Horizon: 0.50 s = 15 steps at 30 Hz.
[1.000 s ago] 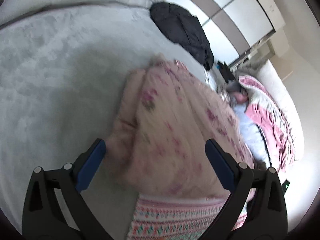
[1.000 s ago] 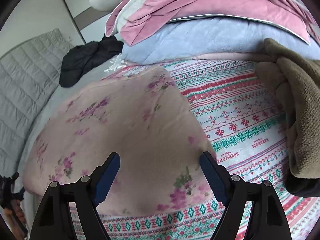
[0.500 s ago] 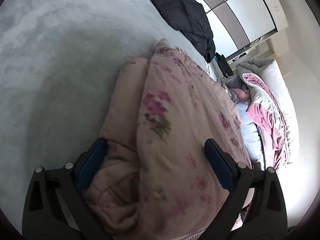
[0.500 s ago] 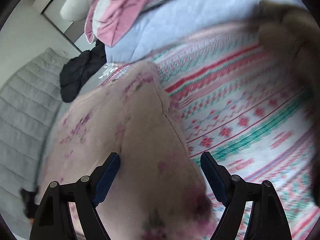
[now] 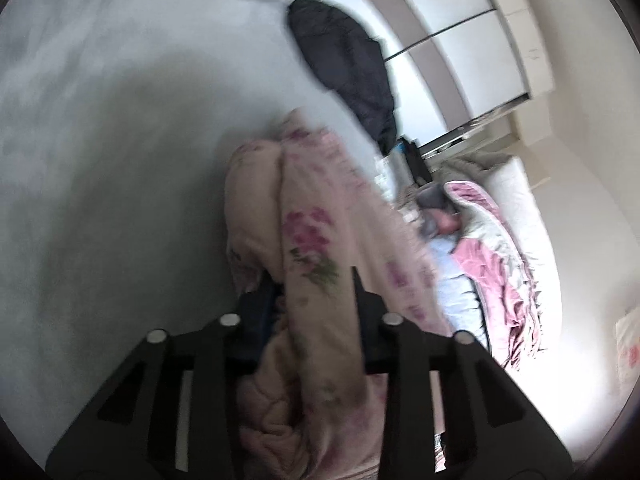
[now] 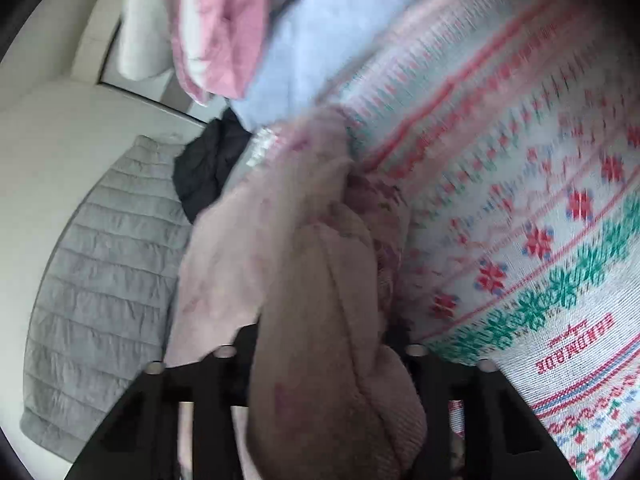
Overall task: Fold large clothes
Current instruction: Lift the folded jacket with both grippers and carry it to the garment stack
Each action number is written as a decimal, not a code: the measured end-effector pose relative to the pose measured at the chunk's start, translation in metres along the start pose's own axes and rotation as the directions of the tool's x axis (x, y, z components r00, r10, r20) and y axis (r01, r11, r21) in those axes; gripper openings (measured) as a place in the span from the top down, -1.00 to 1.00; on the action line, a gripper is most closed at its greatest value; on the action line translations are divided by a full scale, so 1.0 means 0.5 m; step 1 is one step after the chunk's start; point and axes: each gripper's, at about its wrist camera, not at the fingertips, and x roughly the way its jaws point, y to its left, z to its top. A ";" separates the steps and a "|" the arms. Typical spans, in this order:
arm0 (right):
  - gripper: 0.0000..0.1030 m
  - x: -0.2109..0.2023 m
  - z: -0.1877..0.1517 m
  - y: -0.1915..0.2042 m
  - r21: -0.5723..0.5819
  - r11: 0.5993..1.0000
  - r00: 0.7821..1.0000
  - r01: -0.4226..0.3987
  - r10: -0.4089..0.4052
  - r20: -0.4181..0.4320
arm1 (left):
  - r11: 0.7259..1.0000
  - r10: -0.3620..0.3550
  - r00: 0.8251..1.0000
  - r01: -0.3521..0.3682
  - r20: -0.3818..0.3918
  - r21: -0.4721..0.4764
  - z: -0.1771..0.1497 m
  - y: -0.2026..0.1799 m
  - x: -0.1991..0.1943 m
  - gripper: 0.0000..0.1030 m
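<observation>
A pink quilted garment with purple flowers (image 5: 316, 216) lies bunched on the bed. In the left wrist view my left gripper (image 5: 316, 292) is closing its jaws around a thick fold of it, and the cloth bulges up between the fingers and hides the pads. In the right wrist view the same pink floral garment (image 6: 320, 264) fills the middle. My right gripper (image 6: 324, 332) is closing on another thick roll of it, the fabric squeezed between both fingers. Both fingertips are buried in the cloth.
A grey bedspread (image 5: 100, 140) lies left of the garment. A black jacket (image 5: 348, 68) sits at the far edge by wardrobe doors (image 5: 452, 40). A patterned red-and-green blanket (image 6: 540, 220) is on the right, with pink and blue bedding (image 6: 280, 28) beyond it.
Both grippers went from wide open over the garment to closed down on folds of it. The cloth has bunched up and risen between the fingers in each view.
</observation>
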 end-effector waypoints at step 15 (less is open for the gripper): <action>0.47 -0.263 0.073 0.289 -0.317 0.944 0.975 -0.085 0.145 0.171 | 0.933 -0.186 0.968 0.121 0.167 0.339 -0.018 -0.355 -0.193 0.54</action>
